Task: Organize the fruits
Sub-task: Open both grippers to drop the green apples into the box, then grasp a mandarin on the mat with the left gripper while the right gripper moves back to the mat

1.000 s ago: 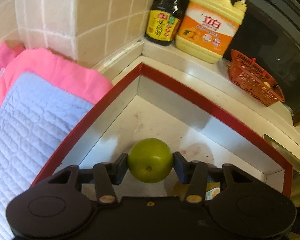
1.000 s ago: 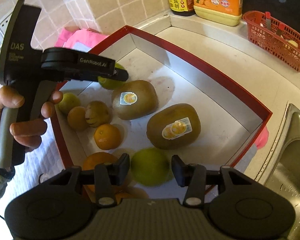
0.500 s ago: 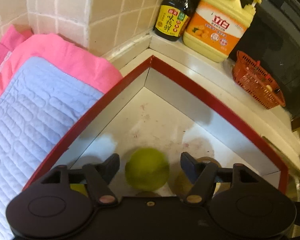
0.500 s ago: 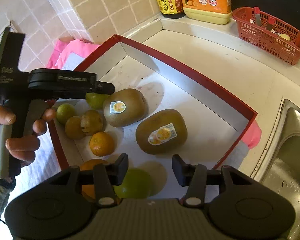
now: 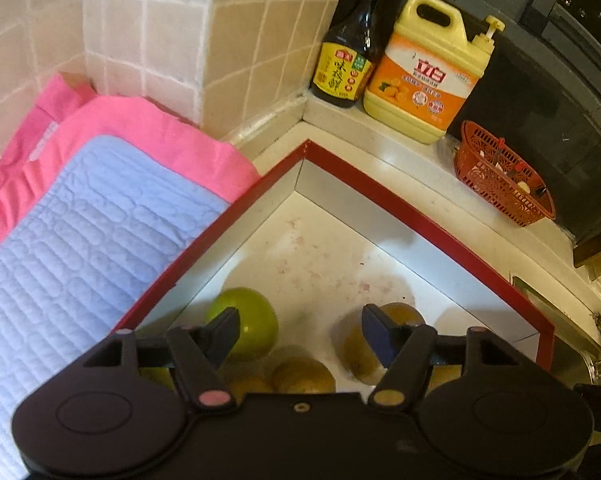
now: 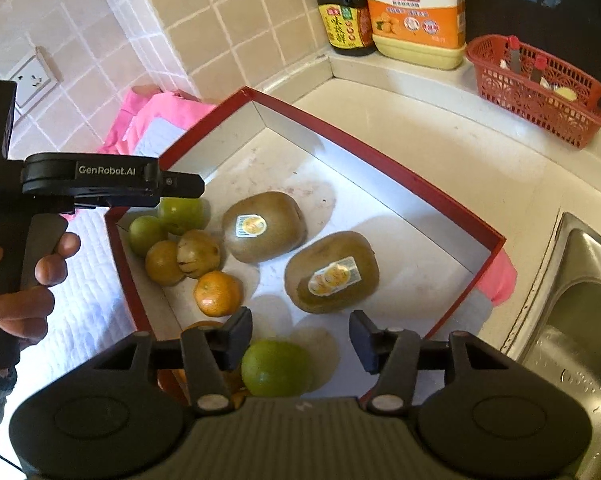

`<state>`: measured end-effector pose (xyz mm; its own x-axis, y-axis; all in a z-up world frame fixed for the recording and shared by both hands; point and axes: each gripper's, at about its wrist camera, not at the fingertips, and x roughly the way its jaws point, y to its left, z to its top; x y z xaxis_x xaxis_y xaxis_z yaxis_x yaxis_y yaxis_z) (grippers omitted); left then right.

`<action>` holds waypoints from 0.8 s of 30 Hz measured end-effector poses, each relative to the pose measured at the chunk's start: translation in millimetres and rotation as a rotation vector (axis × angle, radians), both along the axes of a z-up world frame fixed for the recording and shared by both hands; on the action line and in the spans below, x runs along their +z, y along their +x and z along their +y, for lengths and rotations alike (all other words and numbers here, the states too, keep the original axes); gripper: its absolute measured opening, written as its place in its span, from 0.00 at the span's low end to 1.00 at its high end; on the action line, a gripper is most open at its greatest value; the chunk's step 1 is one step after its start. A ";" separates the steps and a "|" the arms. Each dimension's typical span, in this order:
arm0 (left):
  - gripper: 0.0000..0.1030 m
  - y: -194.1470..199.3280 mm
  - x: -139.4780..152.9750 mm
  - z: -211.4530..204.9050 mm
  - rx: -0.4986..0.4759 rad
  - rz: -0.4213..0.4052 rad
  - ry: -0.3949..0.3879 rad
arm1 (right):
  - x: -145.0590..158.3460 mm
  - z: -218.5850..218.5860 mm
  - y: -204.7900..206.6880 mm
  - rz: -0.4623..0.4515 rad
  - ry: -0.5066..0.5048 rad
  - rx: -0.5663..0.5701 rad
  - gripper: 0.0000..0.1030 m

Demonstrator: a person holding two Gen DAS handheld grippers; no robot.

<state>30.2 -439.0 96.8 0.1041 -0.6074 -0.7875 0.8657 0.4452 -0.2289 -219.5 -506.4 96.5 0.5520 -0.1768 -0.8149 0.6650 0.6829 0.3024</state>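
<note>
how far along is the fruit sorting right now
Done: several fruits lie in the red-rimmed box, two kiwis among them, small citrus clustered by its left wall. In hand: nothing. The left gripper is open, a green fruit free below it; the right gripper, jaws just opening, stands over a green lime. What remains outside the box is out of view.

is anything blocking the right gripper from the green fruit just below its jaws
Nothing visible does. The green fruit lies on the floor of the red box directly beneath the right gripper, whose jaws stand open and have just been opening. The nearest neighbours, an orange and a kiwi, sit farther into the box, off that path.
</note>
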 end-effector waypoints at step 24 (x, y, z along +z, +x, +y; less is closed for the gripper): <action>0.72 73.2 57.7 269.1 0.527 -0.106 -0.095 | 49.6 123.7 88.0 -0.051 -0.078 0.340 0.60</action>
<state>103.4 -169.8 154.5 0.4893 -0.5196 -0.7004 0.5517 0.8064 -0.2128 -131.5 -382.6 146.0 0.6293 -0.0365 -0.7763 0.3812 0.8850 0.2674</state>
